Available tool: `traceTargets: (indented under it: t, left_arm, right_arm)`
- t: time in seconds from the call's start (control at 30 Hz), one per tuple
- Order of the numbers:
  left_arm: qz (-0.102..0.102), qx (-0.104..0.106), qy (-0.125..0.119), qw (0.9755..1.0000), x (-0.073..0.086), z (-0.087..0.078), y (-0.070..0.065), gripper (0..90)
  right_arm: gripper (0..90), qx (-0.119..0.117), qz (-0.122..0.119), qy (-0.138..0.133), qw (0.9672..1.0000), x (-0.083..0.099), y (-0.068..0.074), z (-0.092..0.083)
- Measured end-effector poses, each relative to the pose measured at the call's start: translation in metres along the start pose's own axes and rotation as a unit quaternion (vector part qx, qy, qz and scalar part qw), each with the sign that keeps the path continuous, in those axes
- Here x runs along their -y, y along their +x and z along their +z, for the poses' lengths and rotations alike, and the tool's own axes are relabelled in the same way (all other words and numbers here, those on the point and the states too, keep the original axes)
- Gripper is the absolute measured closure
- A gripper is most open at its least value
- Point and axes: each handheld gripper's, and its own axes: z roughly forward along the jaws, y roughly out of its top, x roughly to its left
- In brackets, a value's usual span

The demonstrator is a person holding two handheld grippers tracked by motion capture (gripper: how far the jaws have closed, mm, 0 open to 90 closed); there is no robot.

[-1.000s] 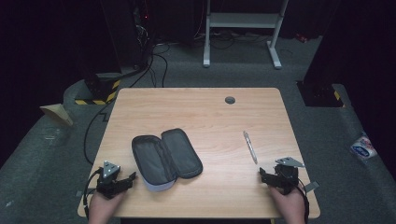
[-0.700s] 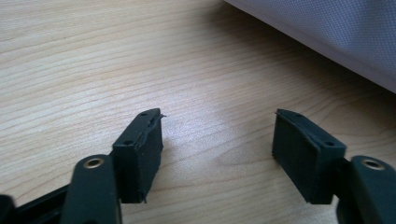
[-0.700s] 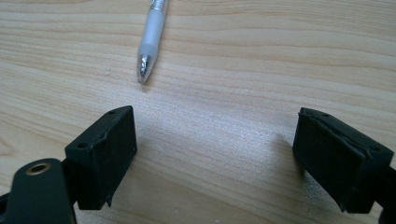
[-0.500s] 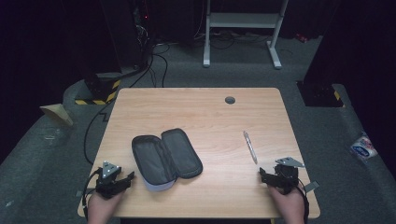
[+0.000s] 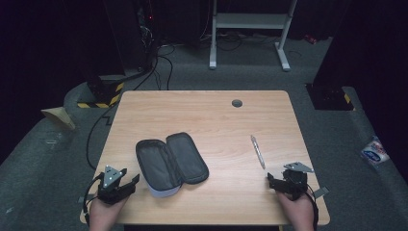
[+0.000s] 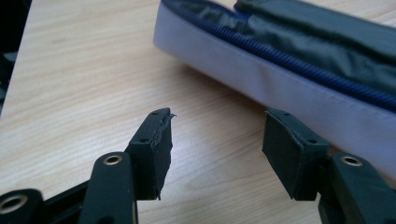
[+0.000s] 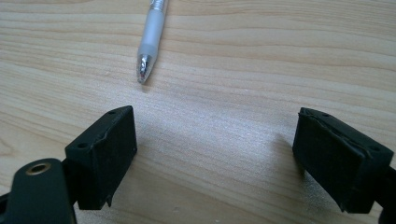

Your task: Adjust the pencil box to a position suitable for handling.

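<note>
So at this point both sets of jaws were apart with nothing between them. The left gripper [image 6: 215,156] had just been narrowing its jaws a bit, but only bare wood sat in the gap. The right gripper [image 7: 215,158] stood wide over the table [image 5: 202,115] too, pen tip just past its left jaw, at the upper left of that frame.

Progress-wise, I'd say barely started: the pen [image 5: 257,151] lay loose at right centre of the high view, well apart from the pencil case [image 5: 171,161], which was lying open at lower centre-left. Picking up the pen and getting it into the case all looked left to do.

The left gripper view showed the case's pale outer wall and blue zipper close up; the high view showed the whole layout.
</note>
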Motion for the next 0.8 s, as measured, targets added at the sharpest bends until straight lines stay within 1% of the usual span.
traceTargets:
  t: [0.07, 0.17, 0.33, 0.37, 0.5, 0.57, 0.67, 0.7, 0.73, 0.77, 0.8]
  left_arm:
    - [0.0, 0.001, -0.003, 1.0, -0.002, -0.001, -0.001, 42.6]
    - [0.002, 0.007, -0.013, 0.9999, -0.007, -0.006, -0.004, 42.6]
    - [0.014, 0.01, -0.029, 0.9994, -0.014, -0.013, -0.011, 43.2]
    - [0.019, 0.008, -0.033, 0.9992, -0.016, -0.015, -0.013, 43.3]
    - [0.024, 0.007, -0.046, 0.9986, -0.02, -0.022, -0.018, 44.4]
    - [0.027, 0.012, -0.049, 0.9983, -0.022, -0.024, -0.02, 45.3]
    - [0.025, 0.036, -0.055, 0.9975, -0.024, -0.026, -0.026, 46.3]
    - [0.026, 0.042, -0.055, 0.9972, -0.025, -0.027, -0.028, 46.4]
    - [0.026, 0.042, -0.055, 0.9972, -0.025, -0.027, -0.028, 46.7]
    - [0.028, 0.054, -0.057, 0.9965, -0.026, -0.027, -0.032, 46.9]
    - [0.028, 0.054, -0.057, 0.9965, -0.026, -0.027, -0.032, 47.1]
  right_arm:
    - [13.2, 0.0, 0.0, 0.0, 1.0, 0.0, 0.0, 0.0]
    - [13.2, 0.0, 0.0, 0.0, 1.0, 0.0, 0.0, 0.0]
    - [13.3, -0.001, -0.001, 0.0, 1.0, 0.0, 0.0, 0.0]
    - [13.3, -0.001, -0.001, 0.0, 1.0, 0.0, 0.0, 0.0]
    - [13.3, -0.001, -0.001, 0.0, 1.0, 0.0, 0.0, 0.0]
    - [13.3, -0.001, -0.001, 0.0, 1.0, 0.0, 0.0, 0.0]
    - [13.3, -0.001, -0.001, 0.0, 1.0, 0.0, 0.0, 0.0]
    - [13.3, -0.001, -0.001, 0.0, 1.0, 0.0, 0.0, 0.0]
    - [13.3, -0.001, -0.001, 0.0, 1.0, 0.0, 0.0, 0.0]
    - [13.3, -0.001, -0.001, 0.0, 1.0, 0.0, 0.0, 0.0]
    - [13.3, -0.001, -0.001, 0.0, 1.0, 0.0, 0.0, 0.0]
